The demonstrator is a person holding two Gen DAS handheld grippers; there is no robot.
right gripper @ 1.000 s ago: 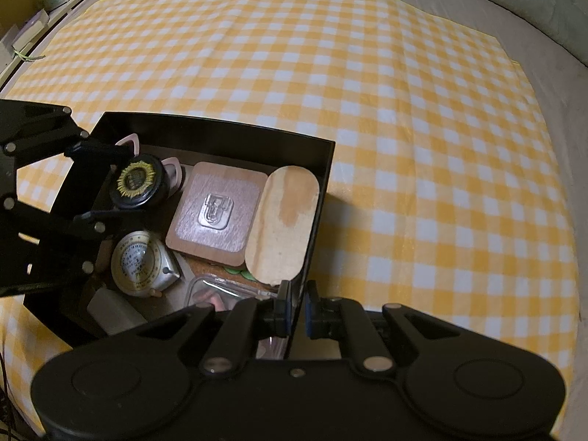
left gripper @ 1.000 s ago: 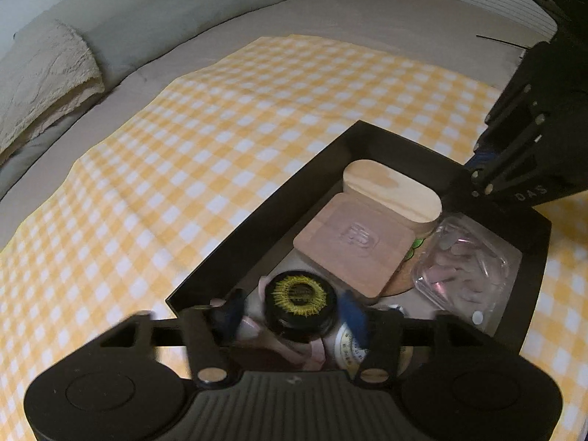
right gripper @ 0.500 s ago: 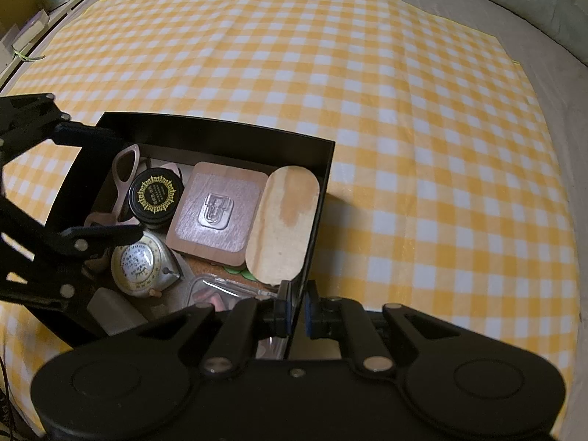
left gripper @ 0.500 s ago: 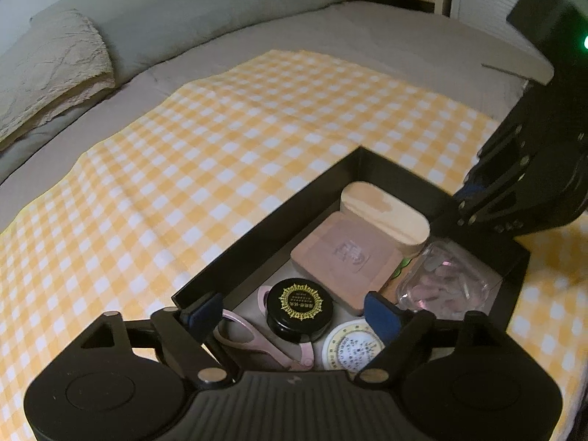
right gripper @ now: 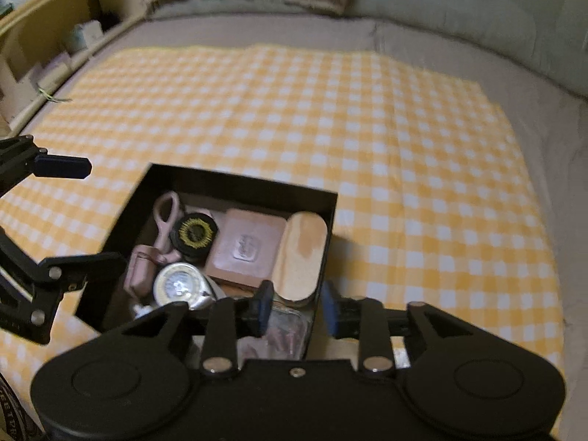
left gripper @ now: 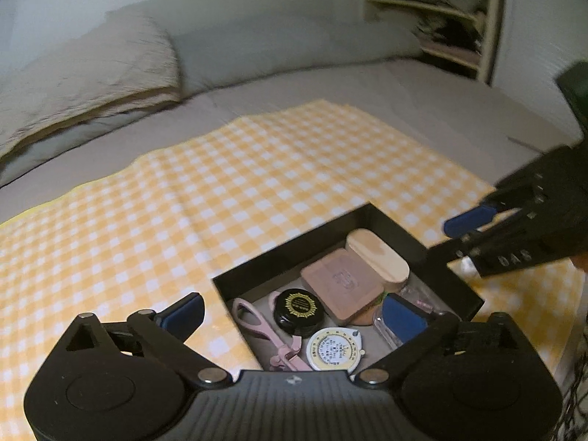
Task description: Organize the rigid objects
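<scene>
A black tray [left gripper: 286, 253] [right gripper: 235, 183] sits on the yellow checked cloth. It holds a round black jar with a gold emblem [left gripper: 298, 311] [right gripper: 194, 233], pink scissors [left gripper: 253, 318] [right gripper: 165, 220], a round white tape measure [left gripper: 334, 349] [right gripper: 178, 286], a pinkish wooden box [left gripper: 341, 283] [right gripper: 246, 246], an oval wooden box [left gripper: 378, 253] [right gripper: 301, 257] and a clear plastic case [right gripper: 286, 334]. My left gripper [left gripper: 294, 318] is open wide and empty, above the tray's near end. My right gripper [right gripper: 296, 310] is open, its fingers either side of the tray's near wall.
The yellow checked cloth [left gripper: 183, 202] [right gripper: 404, 147] covers a grey bed. Pillows [left gripper: 92, 84] lie at the head. Shelves [left gripper: 441, 18] stand beyond the bed; a wooden shelf unit [right gripper: 44, 47] is at the left side.
My left gripper let go of the black jar in the tray, opened wide and drew back and up. My right gripper, shut on the tray's wall before, has opened and pulled back.
</scene>
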